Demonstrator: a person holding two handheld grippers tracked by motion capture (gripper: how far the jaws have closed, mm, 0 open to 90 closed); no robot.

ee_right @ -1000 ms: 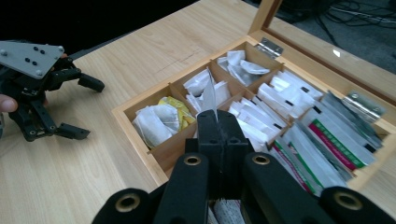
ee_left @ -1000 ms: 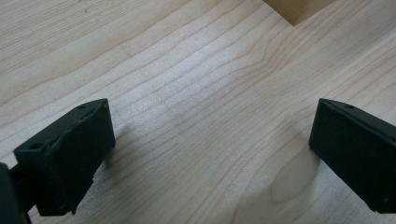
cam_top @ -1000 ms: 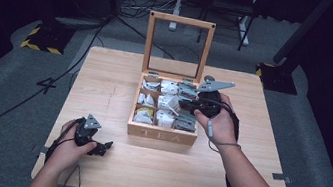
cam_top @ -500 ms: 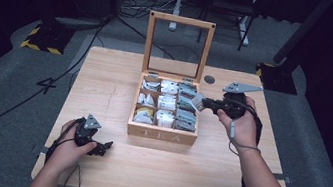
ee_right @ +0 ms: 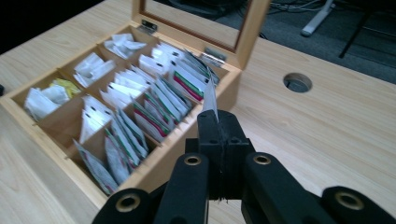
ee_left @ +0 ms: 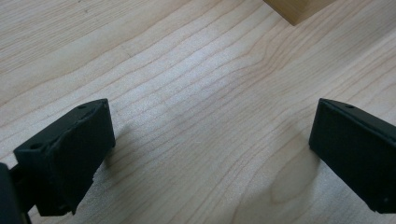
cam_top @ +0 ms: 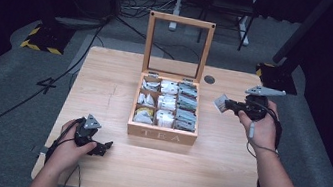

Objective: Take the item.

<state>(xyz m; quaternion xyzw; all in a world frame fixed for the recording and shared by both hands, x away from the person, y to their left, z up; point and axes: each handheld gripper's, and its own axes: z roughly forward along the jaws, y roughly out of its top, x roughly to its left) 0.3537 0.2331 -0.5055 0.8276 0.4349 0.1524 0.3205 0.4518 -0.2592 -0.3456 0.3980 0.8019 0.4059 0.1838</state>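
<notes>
A wooden tea box (cam_top: 162, 134) marked TEA stands mid-table with its glass lid upright; its compartments (ee_right: 140, 116) hold several tea bags. My right gripper (cam_top: 226, 104) hovers to the right of the box, shut on a single tea bag (cam_top: 219, 103). In the right gripper view that tea bag (ee_right: 210, 98) stands on edge, pinched between the closed jaws, above the table beside the box's right wall. My left gripper (cam_top: 106, 148) rests on the table near the front left, open, with bare wood between its fingers (ee_left: 70, 154).
A round cable hole (cam_top: 209, 79) sits in the table (cam_top: 224, 163) behind the right gripper. The box's lid frame (cam_top: 182, 21) rises at the back. A corner of the box (ee_left: 294, 9) shows ahead of the left gripper. Cables and a stand lie on the floor beyond.
My right gripper has moved from over the box's right compartments out to the right, carrying the tea bag clear of the box. The left gripper stayed still.
</notes>
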